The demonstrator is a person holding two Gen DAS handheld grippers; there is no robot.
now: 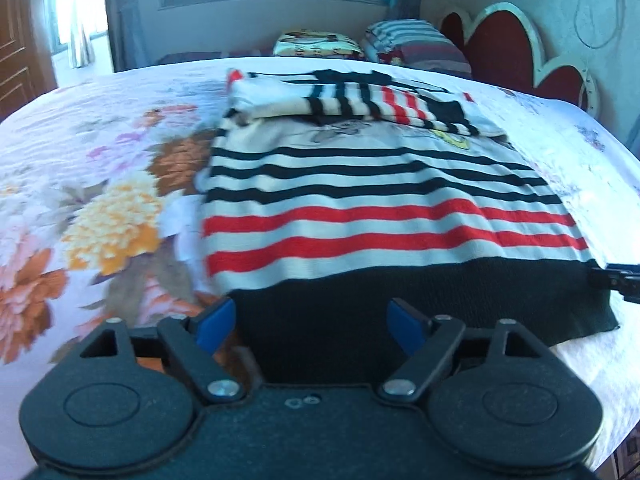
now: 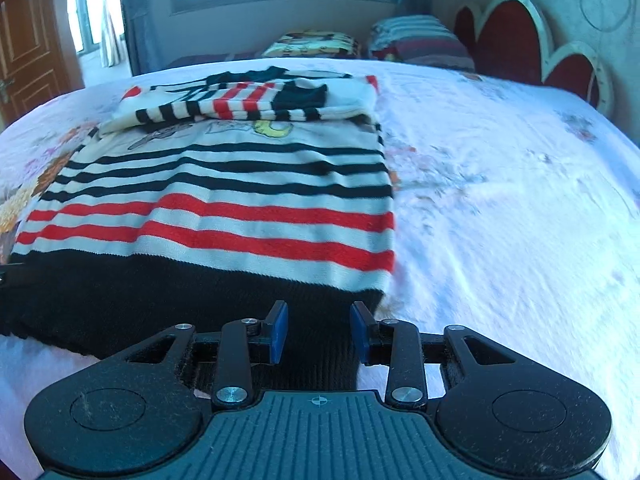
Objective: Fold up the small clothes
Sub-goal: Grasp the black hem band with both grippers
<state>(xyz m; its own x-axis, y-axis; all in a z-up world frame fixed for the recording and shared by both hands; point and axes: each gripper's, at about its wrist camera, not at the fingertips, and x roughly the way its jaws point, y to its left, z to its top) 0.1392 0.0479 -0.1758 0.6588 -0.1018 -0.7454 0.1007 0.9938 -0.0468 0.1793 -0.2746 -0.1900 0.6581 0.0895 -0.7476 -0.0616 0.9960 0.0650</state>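
Observation:
A small striped sweater (image 1: 360, 200) lies flat on the bed, white with black and red stripes and a black hem; its sleeves (image 1: 360, 104) are folded across the chest at the far end. It also shows in the right wrist view (image 2: 224, 200). My left gripper (image 1: 310, 326) is open, its blue pads over the left part of the black hem. My right gripper (image 2: 319, 332) is open, narrower, with the hem's right corner between its pads. The right gripper's tip (image 1: 618, 280) shows at the right edge of the left wrist view.
The bed has a floral sheet (image 1: 100, 208), paler on the right (image 2: 500, 200). Pillows (image 1: 416, 46) and a red scalloped headboard (image 1: 504, 48) stand at the far side. A window and a wooden door (image 2: 28, 48) are beyond.

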